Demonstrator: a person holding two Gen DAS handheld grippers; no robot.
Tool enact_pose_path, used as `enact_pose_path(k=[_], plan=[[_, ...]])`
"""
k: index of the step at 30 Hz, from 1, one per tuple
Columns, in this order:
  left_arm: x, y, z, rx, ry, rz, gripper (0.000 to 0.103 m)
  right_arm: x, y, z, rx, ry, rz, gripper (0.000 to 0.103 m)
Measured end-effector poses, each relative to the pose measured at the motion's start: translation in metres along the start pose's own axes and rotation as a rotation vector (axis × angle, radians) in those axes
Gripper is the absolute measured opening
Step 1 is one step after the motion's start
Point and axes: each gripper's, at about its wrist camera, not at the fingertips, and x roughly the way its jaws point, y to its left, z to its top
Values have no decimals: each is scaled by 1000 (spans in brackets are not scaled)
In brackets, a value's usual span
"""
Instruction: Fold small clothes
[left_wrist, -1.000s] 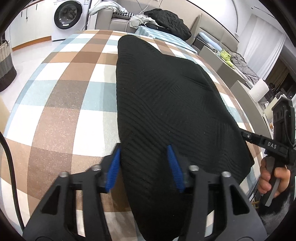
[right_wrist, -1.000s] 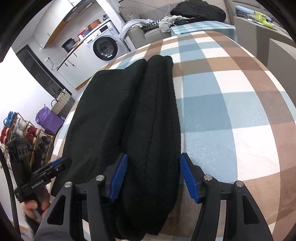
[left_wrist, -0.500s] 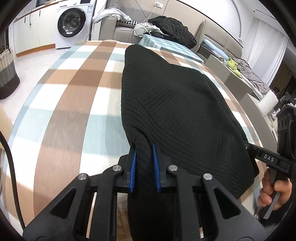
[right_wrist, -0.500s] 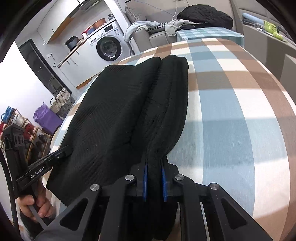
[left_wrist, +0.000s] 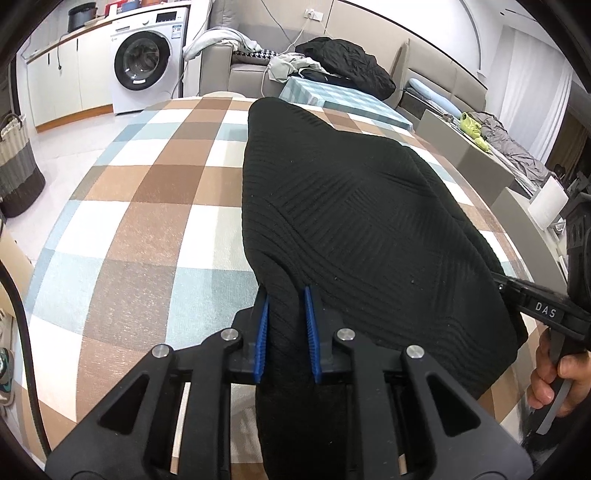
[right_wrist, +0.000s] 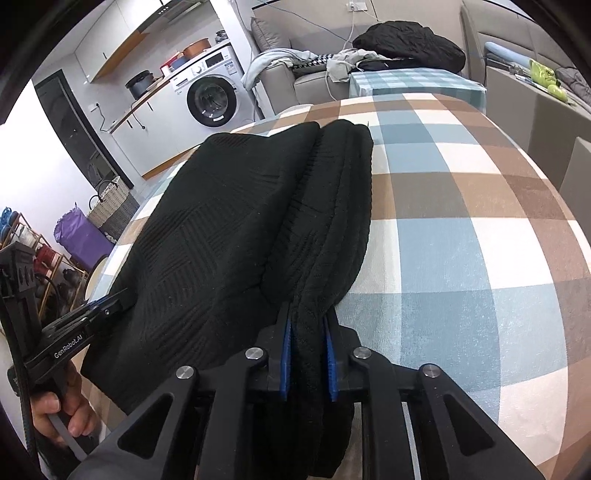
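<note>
**Both grippers clamped on the near corners of a black knit garment**

The left gripper (left_wrist: 286, 332) has its blue pads (left_wrist: 262, 334) pressed together on a bunched fold of the black knit garment (left_wrist: 354, 229), at the garment's near left corner, by the near edge of the table. The right gripper (right_wrist: 308, 358) grips the opposite near corner in the same way; its jaws are easing slightly apart, yet the fabric between its blue pads (right_wrist: 285, 360) stays pinched. Each gripper shows in the other's view, with a hand (left_wrist: 557, 373) wrapped around its handle; the left gripper's hand (right_wrist: 62, 410) appears at the lower left of the right wrist view.

The garment is black throughout, a thick ribbed knit with panels of diagonal lines meeting in a chevron pattern. It lies lengthwise across the table, from the near edge toward the far edge. Along its right side a long band of fabric is folded over the main body, forming a rounded double ridge. At both gripped corners the cloth is gathered into a narrow pleat, while the middle spreads fairly flat.

Underneath is a checked tablecloth (left_wrist: 147, 206) in brown, pale blue and white. Beyond the far edge stand a washing machine (left_wrist: 147, 62) and a grey sofa (left_wrist: 243, 74) piled with clothes, including a black jacket (left_wrist: 343, 62).
</note>
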Motion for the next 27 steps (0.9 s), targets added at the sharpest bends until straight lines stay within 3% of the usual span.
enact_pose_path(k=[2,4,5,7,8,9,10,12,16,18,19,27], plan=[[-3,-2,0,14,-8,13,14,-3,1,0,-10,-8,1,29],[-9,-4,-1,30,-19,34,18,-7,0,1,-17,-31,3,50],[-14,-5,-3,35,-25,38,21,-11,1,0,-23,-47,-2,52],[-23,-5,-4,42,-45,29,32,-18,3,0,-43,-66,-5,64],[-28,-6,-4,44,-56,26,44,-22,3,0,-53,-78,-4,68],[-34,-6,-5,45,-73,22,57,-27,4,-1,-60,-92,-2,78],[-41,-6,-5,46,-96,18,64,-31,5,-1,-66,-104,10,89],[-55,-7,-7,57,-136,14,80,-39,7,-2,-76,-122,34,98],[-75,-9,-9,77,-177,26,87,-61,18,-6,-151,-208,42,103],[-84,-9,-12,83,-205,37,101,-71,23,-9,-187,-246,53,103],[-88,-10,-14,85,-220,41,102,-75,25,-10,-200,-259,57,103],[-106,-11,-26,124,-303,74,102,-90,36,-23,-286,-345,56,103]])
